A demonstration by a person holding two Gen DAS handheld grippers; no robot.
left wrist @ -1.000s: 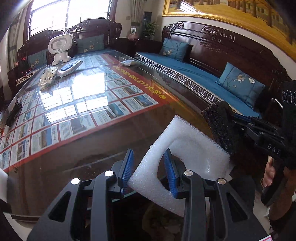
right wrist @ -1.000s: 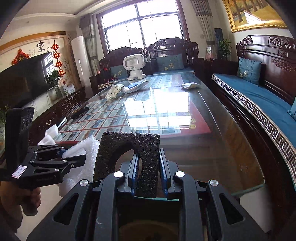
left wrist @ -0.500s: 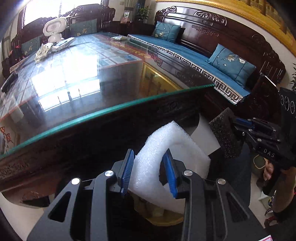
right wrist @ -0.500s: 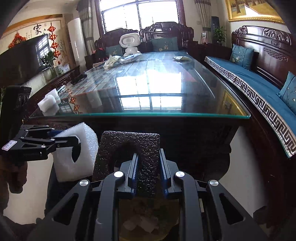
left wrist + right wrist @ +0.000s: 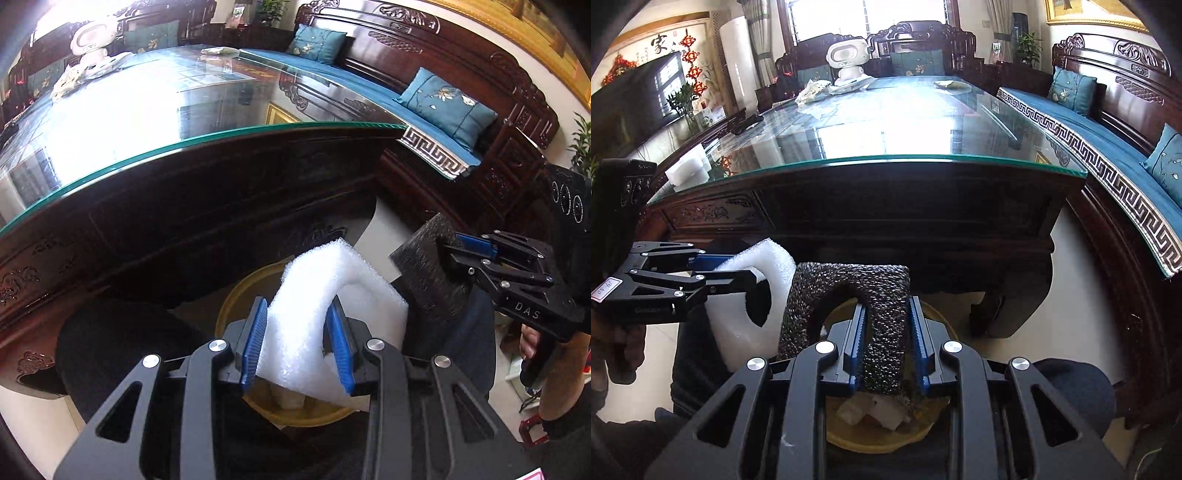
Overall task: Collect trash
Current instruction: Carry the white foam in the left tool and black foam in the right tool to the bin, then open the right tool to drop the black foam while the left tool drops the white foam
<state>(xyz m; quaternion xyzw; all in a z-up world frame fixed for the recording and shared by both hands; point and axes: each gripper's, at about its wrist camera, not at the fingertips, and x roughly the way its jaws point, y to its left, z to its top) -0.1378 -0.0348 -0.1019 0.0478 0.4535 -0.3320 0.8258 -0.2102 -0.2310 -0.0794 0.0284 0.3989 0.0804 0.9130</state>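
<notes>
Over the yellow bin (image 5: 923, 437) below the counter (image 5: 886, 173) edge: left tongs (image 5: 299, 339) pinch white foam piece (image 5: 314, 295). Right tongs (image 5: 886, 343) are opening, black foam piece (image 5: 882, 314) between the pads, which look barely clear of it. Scraps lie in the bin.

Glass-topped dark wood table (image 5: 871, 162), carved bench (image 5: 436, 96) with blue cushions, bright window (image 5: 905, 18).
</notes>
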